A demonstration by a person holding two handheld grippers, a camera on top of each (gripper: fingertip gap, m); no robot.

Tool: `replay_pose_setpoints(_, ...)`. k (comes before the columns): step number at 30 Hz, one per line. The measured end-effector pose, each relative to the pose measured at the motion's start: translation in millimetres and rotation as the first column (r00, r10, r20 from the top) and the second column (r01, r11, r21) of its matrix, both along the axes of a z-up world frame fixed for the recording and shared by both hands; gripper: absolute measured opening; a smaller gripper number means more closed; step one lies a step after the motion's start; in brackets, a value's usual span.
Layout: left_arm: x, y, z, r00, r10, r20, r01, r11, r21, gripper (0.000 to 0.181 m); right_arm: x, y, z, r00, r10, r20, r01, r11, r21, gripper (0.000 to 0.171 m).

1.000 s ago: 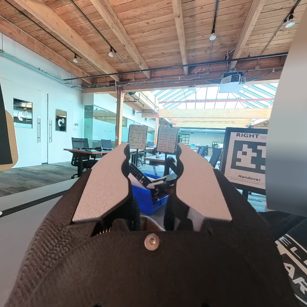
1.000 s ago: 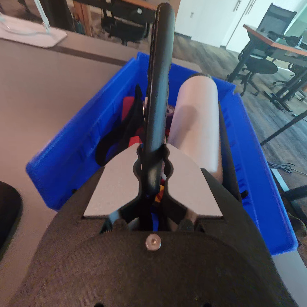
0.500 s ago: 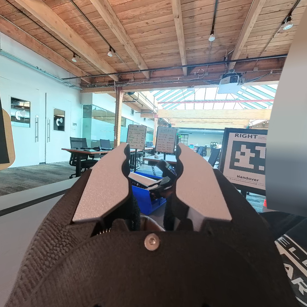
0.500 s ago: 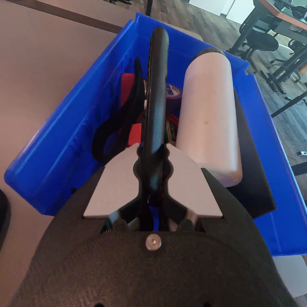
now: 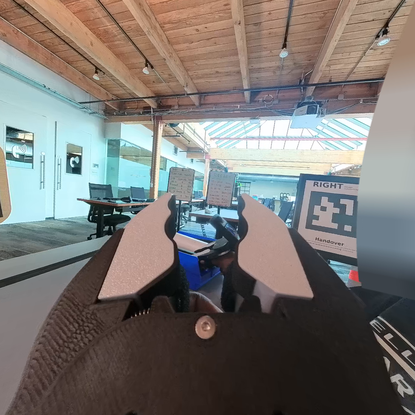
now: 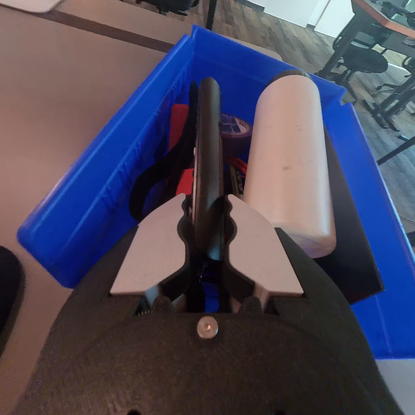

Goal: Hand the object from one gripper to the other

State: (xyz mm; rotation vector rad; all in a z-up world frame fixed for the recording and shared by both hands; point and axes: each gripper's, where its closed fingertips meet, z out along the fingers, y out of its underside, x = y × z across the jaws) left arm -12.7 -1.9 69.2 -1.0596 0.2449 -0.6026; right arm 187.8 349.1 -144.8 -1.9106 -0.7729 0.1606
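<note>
My right gripper is shut on a long, thin black object, held edge-on over the blue bin, its far end reaching in among the bin's contents. My left gripper is open and empty, held level above the grey table. In the left wrist view the right gripper shows far off between my fingers, over the blue bin, with the black object sticking up from it.
The bin holds a white cylinder, a purple tape roll, red pieces, a black strap and a black flat item. A marker sign stands at right. Office desks and chairs lie beyond the table. One gripper's finger ends stand about 45 cm off the other's.
My right gripper has tilted down and lowered the black object into the bin. In the left wrist view the far gripper has shifted right. The left gripper stays open and still.
</note>
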Motion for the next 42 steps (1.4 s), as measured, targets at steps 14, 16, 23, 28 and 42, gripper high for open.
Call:
replay_pose_setpoints(14,-48,-6,6,0.977,0.195,-0.082,-0.196,0.981,-0.004,0.060,17,-56,166,0.683,0.437,-0.586,-0.029,0.817,0.576,0.094)
replay_pose_setpoints(16,-70,-12,8,0.951,0.285,-0.119,-0.287,0.958,-0.006,0.063,37,-65,189,0.656,0.451,-0.605,0.065,0.765,0.641,0.092)
replay_pose_setpoints(23,-179,-55,3,0.723,0.645,-0.248,-0.679,0.730,-0.078,0.071,100,-118,249,0.378,0.594,-0.711,0.275,0.661,0.698,0.075)
replay_pose_setpoints(28,-266,-97,-30,0.364,0.816,-0.449,-0.931,0.319,-0.174,0.070,122,-147,266,0.289,0.648,-0.705,0.360,0.608,0.707,0.065)
replay_pose_setpoints(42,-354,-133,-183,0.499,0.385,-0.776,-0.720,-0.314,-0.619,0.041,108,-191,283,0.264,0.736,-0.624,0.314,0.546,0.777,0.053)
